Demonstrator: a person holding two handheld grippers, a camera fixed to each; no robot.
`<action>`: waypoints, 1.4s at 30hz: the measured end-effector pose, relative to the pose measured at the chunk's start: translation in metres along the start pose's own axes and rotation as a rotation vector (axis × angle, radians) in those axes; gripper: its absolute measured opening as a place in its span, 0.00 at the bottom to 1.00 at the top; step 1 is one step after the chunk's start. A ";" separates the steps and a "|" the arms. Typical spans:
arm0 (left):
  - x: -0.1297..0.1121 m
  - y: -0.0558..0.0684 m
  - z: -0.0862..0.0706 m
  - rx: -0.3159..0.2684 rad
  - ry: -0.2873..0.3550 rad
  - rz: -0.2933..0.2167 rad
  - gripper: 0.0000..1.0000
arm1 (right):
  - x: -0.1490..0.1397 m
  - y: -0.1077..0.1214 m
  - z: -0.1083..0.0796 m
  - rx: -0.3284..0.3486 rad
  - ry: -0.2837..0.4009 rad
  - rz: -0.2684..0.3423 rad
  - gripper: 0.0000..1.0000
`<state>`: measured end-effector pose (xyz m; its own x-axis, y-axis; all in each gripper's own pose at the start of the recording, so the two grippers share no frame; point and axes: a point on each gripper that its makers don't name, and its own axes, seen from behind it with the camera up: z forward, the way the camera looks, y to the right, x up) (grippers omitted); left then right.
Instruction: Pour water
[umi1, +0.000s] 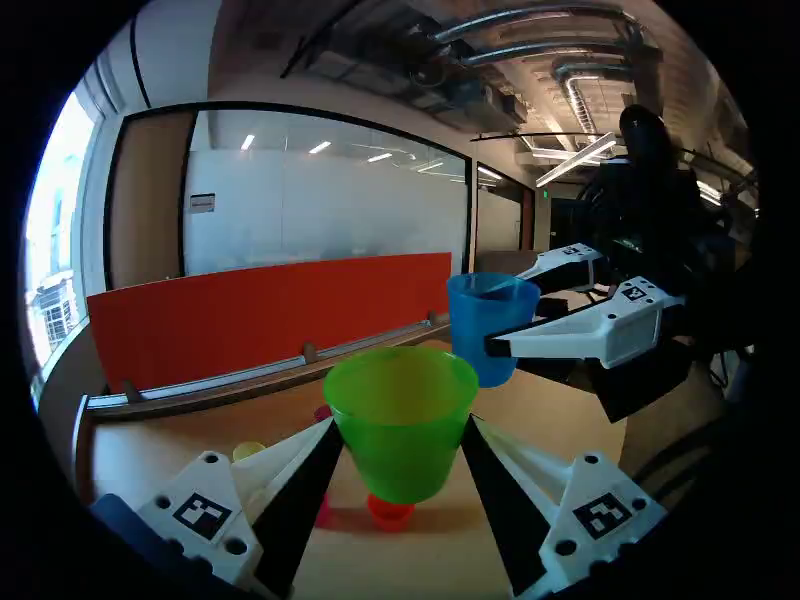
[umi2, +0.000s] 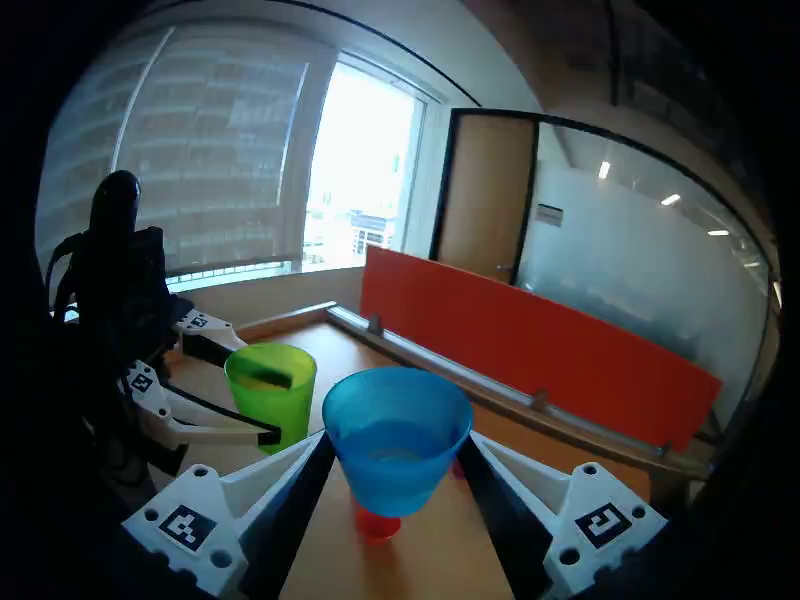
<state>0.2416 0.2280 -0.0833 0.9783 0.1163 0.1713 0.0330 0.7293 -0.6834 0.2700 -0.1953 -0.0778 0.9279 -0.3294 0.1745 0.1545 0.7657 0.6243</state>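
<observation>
Blue cup (umi2: 398, 455), tapered translucent plastic, sits in right claw (umi2: 398, 440).

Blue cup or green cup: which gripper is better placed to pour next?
Right, probably. The right gripper grips the blue cup, which seems to hold water; the left gripper grips the green cup, seemingly empty, close beside it.

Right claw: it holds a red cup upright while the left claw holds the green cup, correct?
Not quite. The right claw holds a blue cup, not a red one, as the right gripper view shows. The cup is upright, and the left claw holds the green cup.
</observation>
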 end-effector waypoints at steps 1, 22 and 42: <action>-0.001 0.000 0.000 -0.001 -0.001 0.000 0.81 | 0.003 0.000 0.001 0.002 0.005 -0.010 0.89; -0.001 0.010 -0.004 -0.027 -0.015 0.015 0.81 | 0.041 -0.011 0.019 0.038 0.063 -0.273 0.88; -0.002 0.015 -0.005 -0.035 -0.021 0.013 0.81 | 0.050 -0.024 0.027 0.081 0.051 -0.442 0.88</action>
<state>0.2415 0.2353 -0.0978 0.9742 0.1404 0.1769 0.0275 0.7036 -0.7100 0.3036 -0.2454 -0.0637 0.7945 -0.5860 -0.1593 0.5149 0.5110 0.6884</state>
